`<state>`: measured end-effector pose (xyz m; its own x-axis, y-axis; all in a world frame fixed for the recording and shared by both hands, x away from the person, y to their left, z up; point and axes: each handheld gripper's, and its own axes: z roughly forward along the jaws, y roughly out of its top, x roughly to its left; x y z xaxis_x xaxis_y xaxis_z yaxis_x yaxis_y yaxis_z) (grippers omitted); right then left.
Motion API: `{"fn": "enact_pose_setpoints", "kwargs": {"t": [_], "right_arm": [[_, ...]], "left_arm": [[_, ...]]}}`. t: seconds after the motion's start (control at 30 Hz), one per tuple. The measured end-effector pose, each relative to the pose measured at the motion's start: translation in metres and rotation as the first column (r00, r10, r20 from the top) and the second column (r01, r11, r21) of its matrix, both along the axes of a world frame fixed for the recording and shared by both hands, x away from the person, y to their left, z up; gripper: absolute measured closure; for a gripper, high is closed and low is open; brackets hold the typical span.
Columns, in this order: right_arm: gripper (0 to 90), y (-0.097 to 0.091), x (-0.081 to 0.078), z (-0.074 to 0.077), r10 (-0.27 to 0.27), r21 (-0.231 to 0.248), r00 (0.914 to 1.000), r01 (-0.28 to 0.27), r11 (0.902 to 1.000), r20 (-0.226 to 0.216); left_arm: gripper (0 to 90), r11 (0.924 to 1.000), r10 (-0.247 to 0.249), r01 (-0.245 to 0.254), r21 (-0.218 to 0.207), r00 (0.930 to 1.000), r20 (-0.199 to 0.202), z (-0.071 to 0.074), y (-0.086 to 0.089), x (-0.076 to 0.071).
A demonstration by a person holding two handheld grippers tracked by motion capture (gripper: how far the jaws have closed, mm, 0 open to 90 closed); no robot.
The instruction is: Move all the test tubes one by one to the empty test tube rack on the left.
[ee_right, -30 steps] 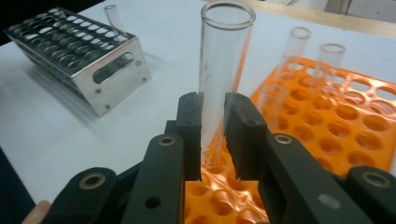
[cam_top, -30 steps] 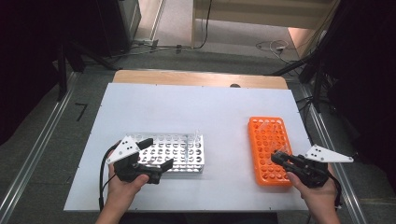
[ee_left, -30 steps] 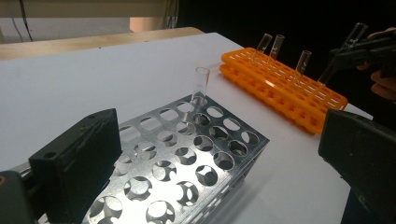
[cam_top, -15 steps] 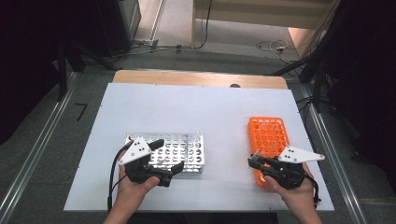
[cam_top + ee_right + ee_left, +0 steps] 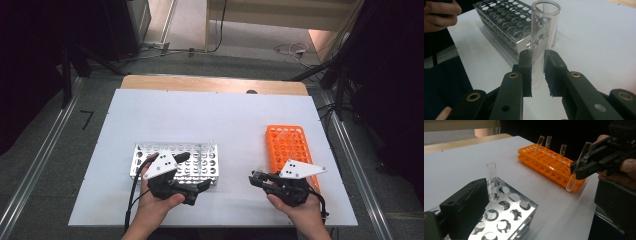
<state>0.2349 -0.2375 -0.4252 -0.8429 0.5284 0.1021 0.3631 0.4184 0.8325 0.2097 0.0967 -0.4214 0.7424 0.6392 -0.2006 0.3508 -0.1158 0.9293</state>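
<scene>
**Glass tube held between two racks**

The glass tube (image 5: 544,30) is pinched upright in the right gripper (image 5: 257,179), above the desk (image 5: 215,115). The left gripper (image 5: 199,189), jaws apart, sits by the metal rack (image 5: 202,160) holding one tube. The orange rack (image 5: 544,163) holds three

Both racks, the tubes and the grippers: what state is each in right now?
Right gripper: shut on a glass tube, held off the table.
Left gripper: open, holding nothing.
Metal rack: one tube standing, other holes in view empty.
Orange rack: three tubes standing, leaning slightly.
</scene>
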Motion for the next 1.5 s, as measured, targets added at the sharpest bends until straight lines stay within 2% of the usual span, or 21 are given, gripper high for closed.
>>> {"fn": "enact_pose_setpoints", "kwargs": {"t": [0.23, 0.33, 0.47, 0.67, 0.83, 1.07, 1.3, 1.5], "right_arm": [[74.3, 0.014, -0.005, -0.003, 0.049, -0.011, 0.9988, -0.049, 0.9988, -0.01], [74.3, 0.02, -0.007, -0.005, 0.068, -0.016, 0.9976, -0.068, 0.9975, -0.014], [74.3, 0.028, -0.01, -0.007, 0.093, -0.026, 0.9956, -0.094, 0.9953, -0.013], [74.3, 0.038, -0.014, -0.009, 0.119, -0.034, 0.9927, -0.119, 0.9923, -0.021], [74.3, 0.043, -0.016, -0.01, 0.137, -0.04, 0.9904, -0.138, 0.9897, -0.02], [74.3, 0.05, -0.019, -0.011, 0.159, -0.047, 0.9871, -0.16, 0.986, -0.019], [74.3, 0.053, -0.022, -0.011, 0.181, -0.05, 0.9833, -0.182, 0.982, -0.017], [74.3, 0.054, -0.022, -0.011, 0.189, -0.048, 0.9818, -0.19, 0.9807, -0.02]], "left_arm": [[0.1, 0.9983, -0.057, 0.057, 0.011, 0.9984, 0.003, 0.002, -0.018, -0.002], [4.2, 0.9976, -0.07, 0.07, 0.003, 0.9976, 0.002, 0.002, -0.024, -0.003], [11.5, 0.9963, -0.086, 0.086, -0.01, 0.9963, -0.003, 0.003, -0.033, -0.004], [21.1, 0.9932, -0.117, 0.117, 0.005, 0.9932, -0.002, 0.003, -0.045, -0.008], [35.2, 0.9882, -0.153, 0.153, 0.004, 0.9882, 0.007, 0.002, -0.052, -0.011], [49.7, 0.9823, -0.187, 0.187, 0.009, 0.982, 0.024, 0.001, -0.059, -0.014], [62.6, 0.9788, -0.204, 0.203, 0.026, 0.9783, 0.035, -0.001, -0.064, -0.016], [70.5, 0.9782, -0.206, 0.205, 0.034, 0.9778, 0.037, -0.001, -0.065, -0.016]]}}
